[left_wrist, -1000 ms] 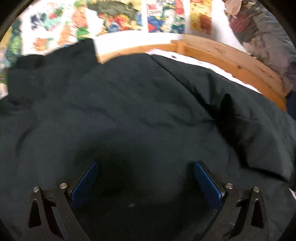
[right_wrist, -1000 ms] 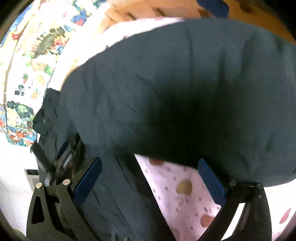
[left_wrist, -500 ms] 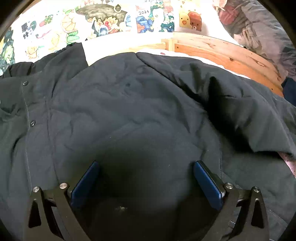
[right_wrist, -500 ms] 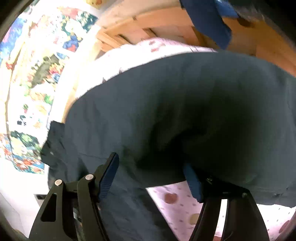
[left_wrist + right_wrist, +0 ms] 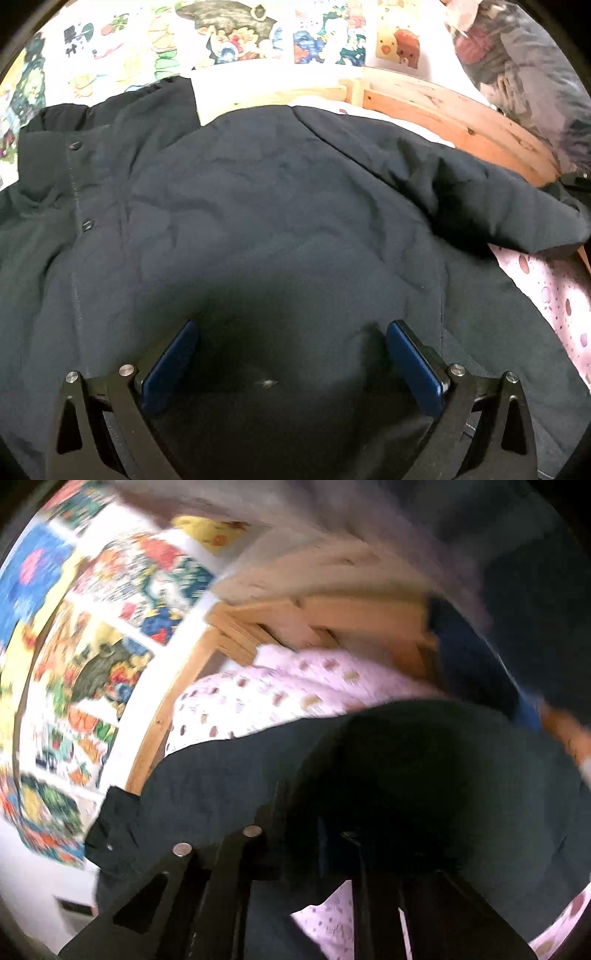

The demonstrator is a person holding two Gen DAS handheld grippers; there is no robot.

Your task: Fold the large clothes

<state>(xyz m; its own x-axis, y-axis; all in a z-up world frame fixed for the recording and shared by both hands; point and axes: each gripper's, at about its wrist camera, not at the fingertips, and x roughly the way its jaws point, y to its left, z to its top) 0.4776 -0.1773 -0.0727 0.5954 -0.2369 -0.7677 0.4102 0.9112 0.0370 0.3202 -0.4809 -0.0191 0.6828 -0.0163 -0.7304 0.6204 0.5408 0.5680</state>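
- Left claw [image 5: 290, 354] hovers low over the dark jacket [image 5: 258, 221], its blue pads [image 5: 413, 365] spread wide with nothing between them; a shadow falls on the cloth under it.
- Right claw [image 5: 334, 834] is drawn tight together on a sleeve [image 5: 424, 775] of the jacket, the dark cloth bunched over its tips; this view is smeared by motion blur.
- The jacket lies spread across the bed, covering most of the pink spotted bedsheet [image 5: 554, 291], which shows at the right edge in the left wrist view.
- Its collar [image 5: 48, 147] lies at the far left, with two snap buttons [image 5: 87, 224] along the placket below it.
- In the left wrist view the sleeve [image 5: 498, 206] lies folded as a thick ridge at the right, over the jacket body.
- A wooden bed frame [image 5: 454, 118] runs along the far side, and cartoon posters [image 5: 229, 33] cover the wall behind it.
- Grey bedding or clothing [image 5: 517, 62] is piled at the upper right.
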